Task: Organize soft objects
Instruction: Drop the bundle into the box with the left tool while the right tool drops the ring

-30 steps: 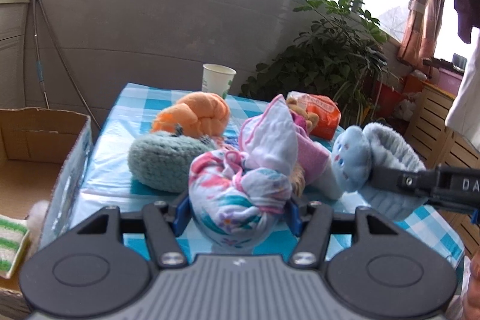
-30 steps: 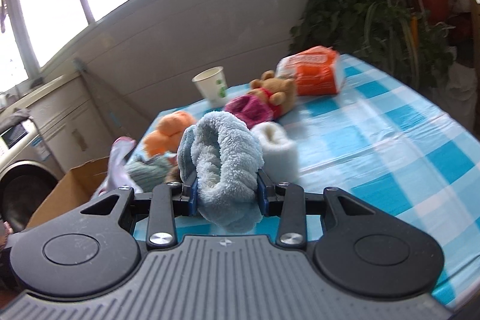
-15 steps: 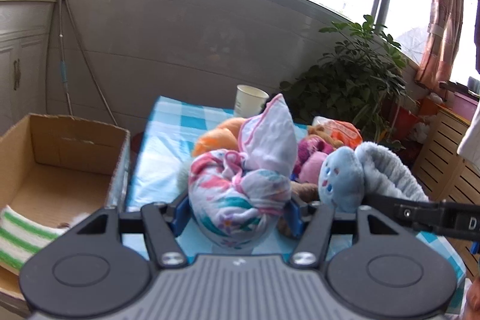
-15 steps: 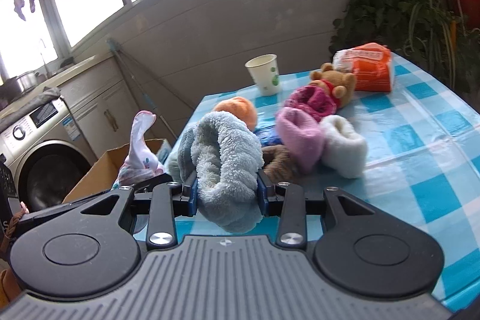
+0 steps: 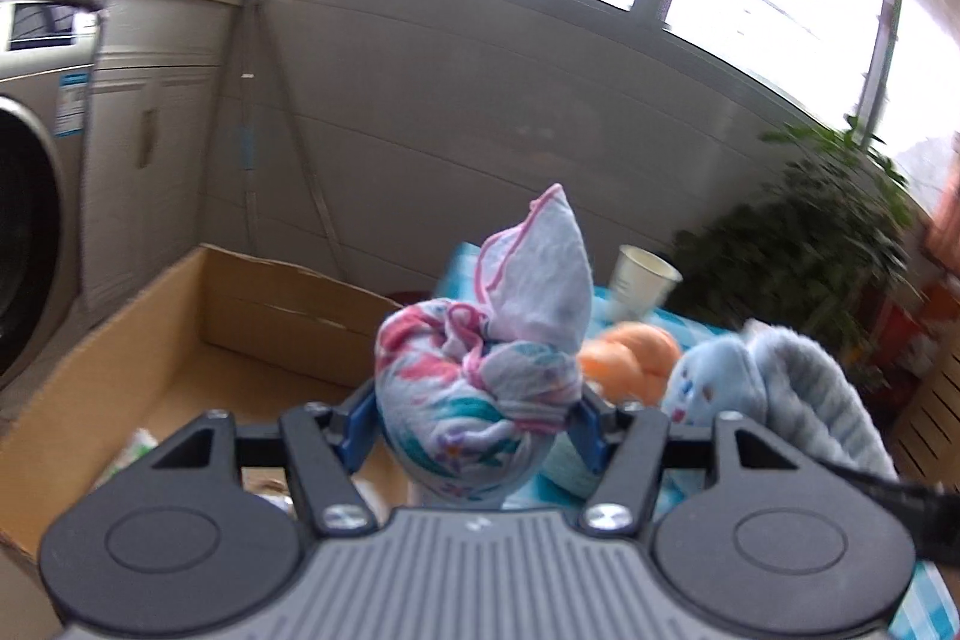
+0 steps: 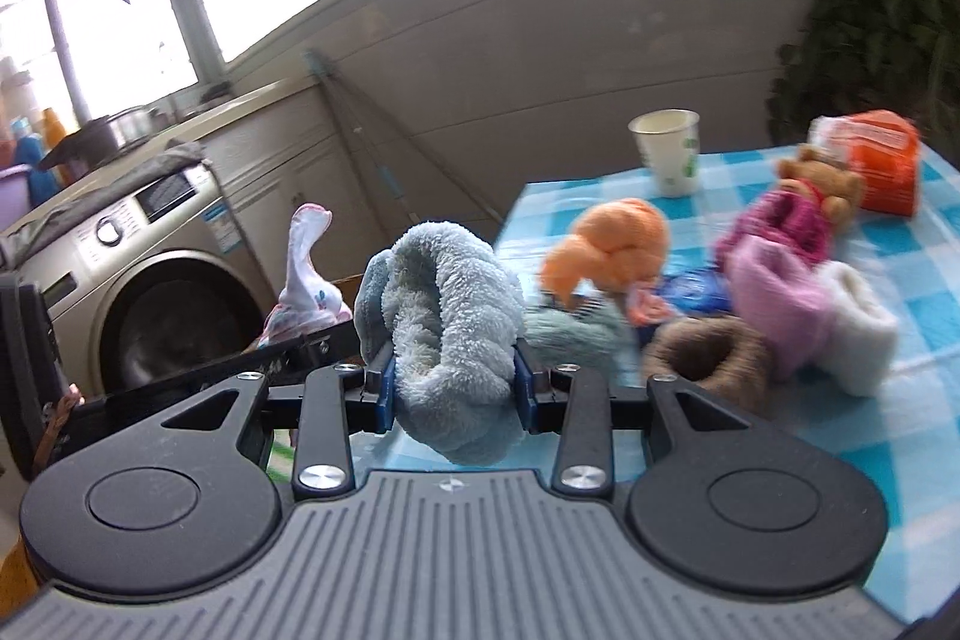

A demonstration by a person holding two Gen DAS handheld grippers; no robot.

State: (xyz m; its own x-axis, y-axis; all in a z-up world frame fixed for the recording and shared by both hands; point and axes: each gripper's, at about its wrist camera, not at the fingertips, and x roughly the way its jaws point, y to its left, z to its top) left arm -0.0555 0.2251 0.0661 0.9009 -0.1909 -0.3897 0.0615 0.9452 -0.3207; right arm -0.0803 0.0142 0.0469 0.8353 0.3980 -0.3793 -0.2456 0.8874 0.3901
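My left gripper (image 5: 474, 421) is shut on a knotted floral cloth bundle (image 5: 480, 376), held above the near edge of an open cardboard box (image 5: 180, 370). My right gripper (image 6: 454, 388) is shut on a fluffy light blue sock (image 6: 450, 334); this sock also shows in the left wrist view (image 5: 774, 394), just right of the bundle. The bundle shows in the right wrist view (image 6: 306, 280) to the left. Several soft items lie on the blue checked table (image 6: 936, 280): an orange one (image 6: 612, 244), pink (image 6: 774, 298), white (image 6: 858, 328), brown (image 6: 708, 358).
A washing machine (image 6: 144, 292) stands left of the box. A paper cup (image 6: 669, 151), a teddy bear (image 6: 822, 178) and an orange packet (image 6: 870, 160) sit at the table's far side. A potted plant (image 5: 792, 268) stands behind the table. Something striped lies in the box (image 5: 135, 454).
Both grippers have swung left with their loads, from over the table toward the cardboard box. The box and washing machine now fill the left of both views.
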